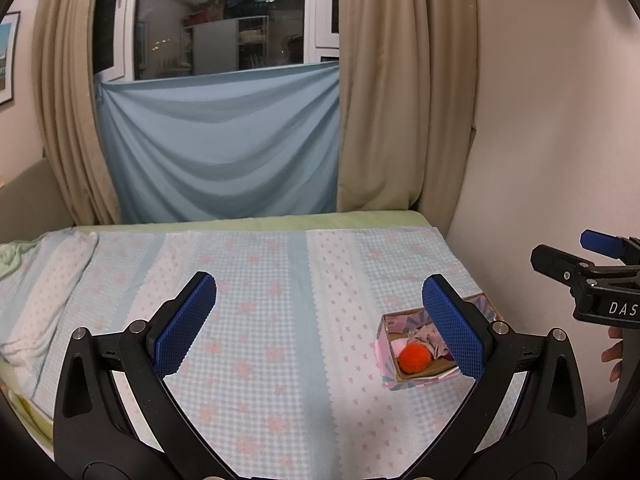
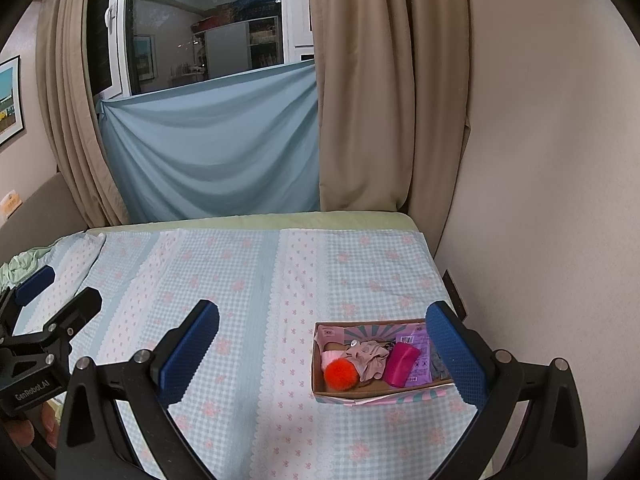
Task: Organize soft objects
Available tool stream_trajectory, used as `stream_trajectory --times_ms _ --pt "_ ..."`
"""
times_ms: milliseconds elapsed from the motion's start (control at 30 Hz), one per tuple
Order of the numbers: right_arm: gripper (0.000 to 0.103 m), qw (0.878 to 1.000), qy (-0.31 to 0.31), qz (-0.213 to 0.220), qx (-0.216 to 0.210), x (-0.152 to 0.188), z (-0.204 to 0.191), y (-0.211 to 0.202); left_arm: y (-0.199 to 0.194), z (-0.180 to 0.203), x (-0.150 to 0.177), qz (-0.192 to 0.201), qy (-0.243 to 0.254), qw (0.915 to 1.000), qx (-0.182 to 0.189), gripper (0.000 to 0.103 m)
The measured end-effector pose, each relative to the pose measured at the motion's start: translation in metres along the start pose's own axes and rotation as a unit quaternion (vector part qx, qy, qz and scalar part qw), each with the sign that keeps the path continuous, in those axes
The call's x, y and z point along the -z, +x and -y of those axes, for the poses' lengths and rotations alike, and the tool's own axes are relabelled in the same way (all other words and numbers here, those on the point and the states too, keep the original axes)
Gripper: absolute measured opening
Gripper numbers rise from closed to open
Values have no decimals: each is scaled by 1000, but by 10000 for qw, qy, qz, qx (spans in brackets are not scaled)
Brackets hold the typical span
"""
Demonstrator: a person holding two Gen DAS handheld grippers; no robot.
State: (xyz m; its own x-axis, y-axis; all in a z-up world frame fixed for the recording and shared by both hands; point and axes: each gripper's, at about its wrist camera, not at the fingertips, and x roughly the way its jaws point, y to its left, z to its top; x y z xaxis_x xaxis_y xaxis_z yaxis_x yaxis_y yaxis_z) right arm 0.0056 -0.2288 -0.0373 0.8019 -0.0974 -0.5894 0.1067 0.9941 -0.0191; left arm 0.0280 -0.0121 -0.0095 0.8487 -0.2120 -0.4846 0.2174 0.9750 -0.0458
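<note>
1. Left gripper (image 1: 320, 326): held above the bed (image 2: 248, 280), to the left of the cardboard box (image 2: 320, 376); jaws spread wide, nothing between them
2. Bedspread to the left of the box: bare checked fabric with no loose soft objects visible on it in either view
3. Cardboard box: the landmark, resting on the bed near the wall (image 2: 540, 200); patterned outside, open at the top
4. Contents of the box, left to right: an orange pompom (image 2: 341, 374) on a pink-and-white knit piece, a crumpled beige cloth (image 2: 370, 358), a magenta item (image 2: 401, 363), and a purple packet (image 2: 420, 354) at the right end
5. Right gripper (image 2: 322, 354): held above the bed in front of the box; jaws likewise wide apart and holding nothing
6. Progress, as a judgement: the soft objects appear gathered in the box and none is seen outside it, so the task looks at or near its end; anything left would lie out of view
</note>
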Motion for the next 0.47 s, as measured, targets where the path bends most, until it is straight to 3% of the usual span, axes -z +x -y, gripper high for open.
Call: stream_trajectory --times_ms 233,333,467 --pt "103 9999 -65 -75 -15 -4 -3 14 9 -1 -3 150 42 9998 -97 103" --pt "103 9999 -80 -147 -22 -5 -6 24 23 -3 -3 11 38 9997 -232 103" --pt "103 9994 -92 -320 -19 -6 -10 44 46 -8 1 -188 3 9997 -147 103"
